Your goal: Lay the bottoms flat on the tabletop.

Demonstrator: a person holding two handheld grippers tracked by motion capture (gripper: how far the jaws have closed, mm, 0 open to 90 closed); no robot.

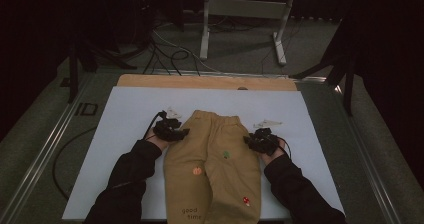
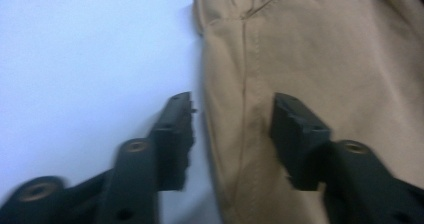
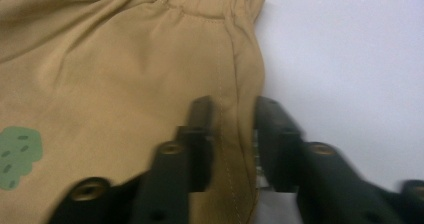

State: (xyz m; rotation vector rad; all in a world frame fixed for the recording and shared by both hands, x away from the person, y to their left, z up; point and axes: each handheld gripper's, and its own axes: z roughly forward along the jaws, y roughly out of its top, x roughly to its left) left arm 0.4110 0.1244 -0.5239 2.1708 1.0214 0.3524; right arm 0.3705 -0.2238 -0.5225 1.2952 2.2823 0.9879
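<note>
A pair of tan pants (image 1: pixel 215 169) lies flat on the white sheet (image 1: pixel 130 109), waistband away from me and legs toward me. Small green, orange and red prints dot the fabric. My left gripper (image 1: pixel 182 132) is at the pants' left hip. In the left gripper view it (image 2: pixel 232 101) is open, one jaw on the sheet and one over the fabric (image 2: pixel 325 49), straddling the side edge. My right gripper (image 1: pixel 248 140) is at the right hip. In the right gripper view it (image 3: pixel 232 106) has its jaws close together on the side seam of the pants (image 3: pixel 125 74).
The sheet covers a wooden tabletop (image 1: pixel 200 81) framed by metal rails. Beyond the table, black cables (image 1: pixel 165 54) trail on the floor and a white metal stand (image 1: pixel 245 9) is at the back. Bare sheet lies left and right of the pants.
</note>
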